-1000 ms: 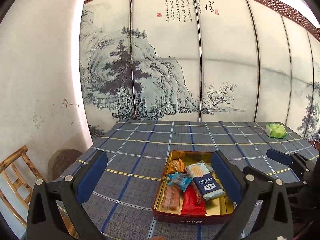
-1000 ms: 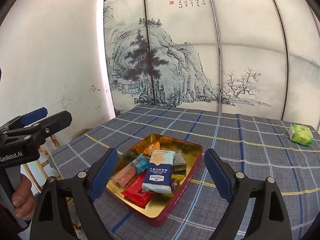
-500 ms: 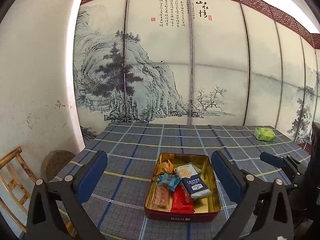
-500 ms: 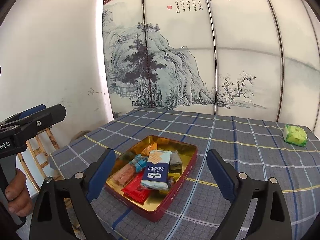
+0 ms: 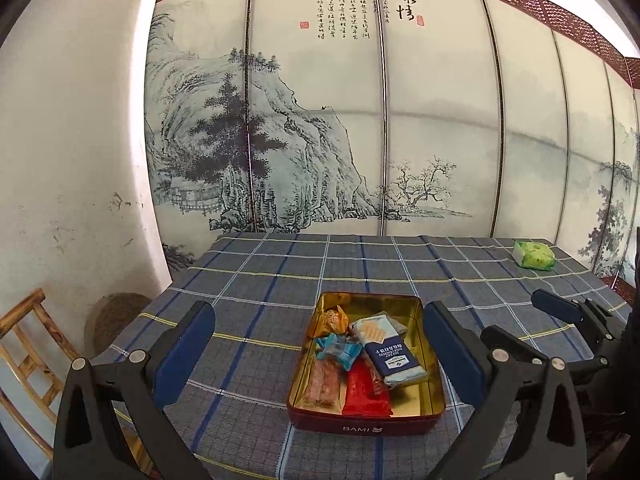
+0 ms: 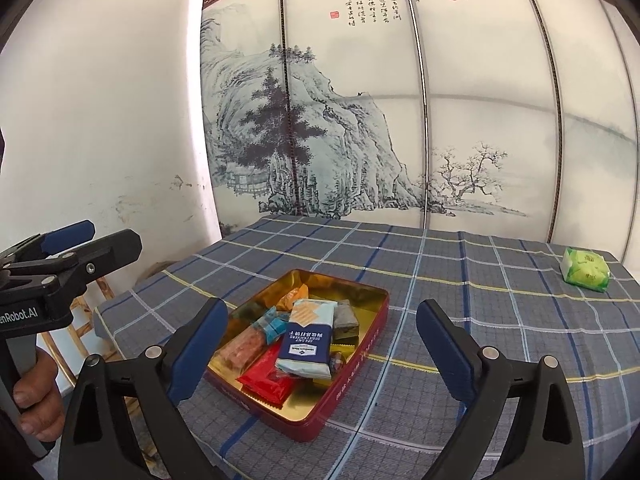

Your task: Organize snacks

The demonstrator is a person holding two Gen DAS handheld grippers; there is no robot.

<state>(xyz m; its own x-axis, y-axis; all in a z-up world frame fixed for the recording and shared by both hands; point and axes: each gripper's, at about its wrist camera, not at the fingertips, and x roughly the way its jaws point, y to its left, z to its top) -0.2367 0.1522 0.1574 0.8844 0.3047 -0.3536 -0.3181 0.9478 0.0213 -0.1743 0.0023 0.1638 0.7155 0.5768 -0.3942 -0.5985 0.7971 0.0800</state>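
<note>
Snacks fill the red tin (image 5: 366,426) on the checked cloth (image 5: 256,292), ahead of the left gripper (image 5: 318,348), whose jaws stand wide apart, gripping nothing. A green packet (image 5: 534,255) lies far beyond its right jaw.

From the right gripper (image 6: 322,346), jaws opening and empty, tin (image 6: 344,376) ahead between them, green packet (image 6: 586,270) beyond the right jaw.

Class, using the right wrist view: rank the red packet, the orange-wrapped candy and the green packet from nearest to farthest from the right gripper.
From the right gripper, jaws opening with nothing between them:
1. Red packet: near end of the tin, lower left.
2. Orange-wrapped candy: far end of the tin.
3. Green packet: alone on the tablecloth, far right.
</note>
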